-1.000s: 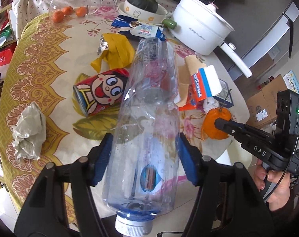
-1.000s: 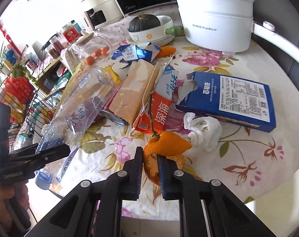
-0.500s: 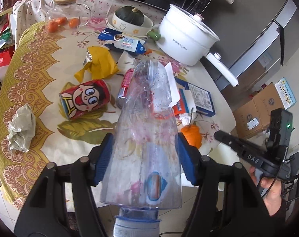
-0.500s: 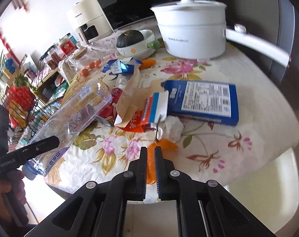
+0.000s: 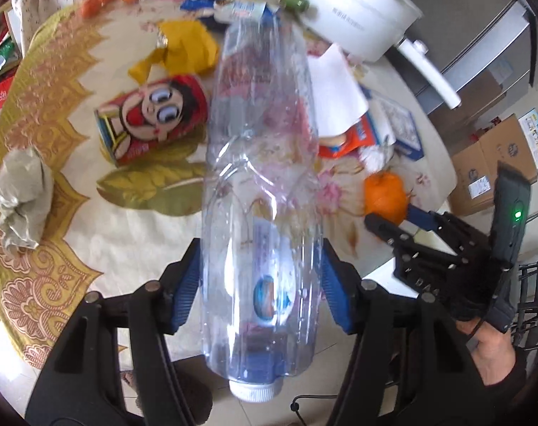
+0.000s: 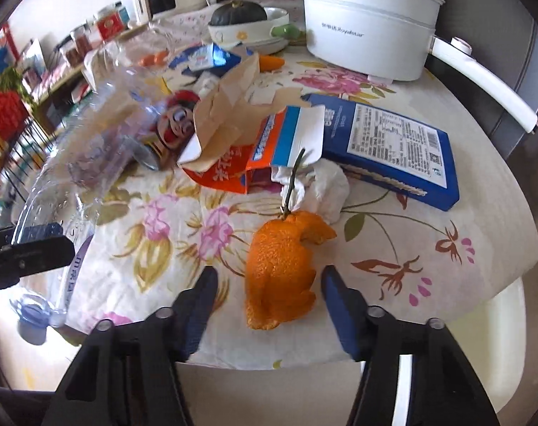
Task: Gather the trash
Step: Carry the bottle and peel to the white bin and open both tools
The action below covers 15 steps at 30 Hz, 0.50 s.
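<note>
Clamping the empty plastic bottle (image 5: 262, 191) mid-frame, cap toward you, your left gripper (image 5: 262, 298) keeps it secured as trash, while your right gripper (image 6: 267, 301) is opening around the orange peel (image 6: 283, 266) at lower centre.

Each gripper is a black plastic frame of two angled, ribbed arms joined by silver screw heads, ending in blue pads with a fine ridged texture. On the left gripper (image 5: 260, 266) four such screws show across the arms, and the blue pads (image 5: 189, 277) are long and slightly curved. The right gripper (image 6: 267, 277) has the same build; from the left wrist view its body (image 5: 446, 248) is a black, perforated block with small holes and faint pale lettering, topped by a tall dark housing bearing a lit green lamp (image 5: 517, 215). A thin black cable runs by the right hand (image 5: 489, 348), which emerges from a dark sleeve (image 5: 514, 380).
</note>
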Each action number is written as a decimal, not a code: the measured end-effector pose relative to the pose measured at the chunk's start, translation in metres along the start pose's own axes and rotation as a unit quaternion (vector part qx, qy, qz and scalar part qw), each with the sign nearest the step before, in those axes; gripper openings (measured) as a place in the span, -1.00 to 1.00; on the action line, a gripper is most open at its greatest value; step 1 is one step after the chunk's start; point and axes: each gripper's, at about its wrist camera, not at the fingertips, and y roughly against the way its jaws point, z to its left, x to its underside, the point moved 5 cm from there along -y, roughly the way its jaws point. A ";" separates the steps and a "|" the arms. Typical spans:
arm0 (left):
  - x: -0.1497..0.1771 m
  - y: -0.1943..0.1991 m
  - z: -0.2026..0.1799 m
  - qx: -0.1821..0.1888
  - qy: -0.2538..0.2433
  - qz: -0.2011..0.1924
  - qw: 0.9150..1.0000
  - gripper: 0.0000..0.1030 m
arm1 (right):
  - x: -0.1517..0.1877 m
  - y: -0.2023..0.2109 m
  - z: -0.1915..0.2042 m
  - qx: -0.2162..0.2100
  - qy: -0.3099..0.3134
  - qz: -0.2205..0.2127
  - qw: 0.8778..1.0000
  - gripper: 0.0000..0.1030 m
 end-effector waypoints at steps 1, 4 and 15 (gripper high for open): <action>0.001 -0.006 0.003 -0.003 0.001 0.006 1.000 0.24 | 0.001 -0.004 -0.002 0.000 -0.004 0.004 1.000 -0.15; -0.001 -0.016 0.008 0.006 0.016 0.007 1.000 0.24 | -0.001 -0.004 -0.005 -0.007 -0.008 -0.002 1.000 -0.38; -0.003 0.023 -0.008 0.033 0.008 -0.049 0.998 0.21 | -0.003 0.039 -0.015 -0.058 -0.037 -0.022 0.997 -0.65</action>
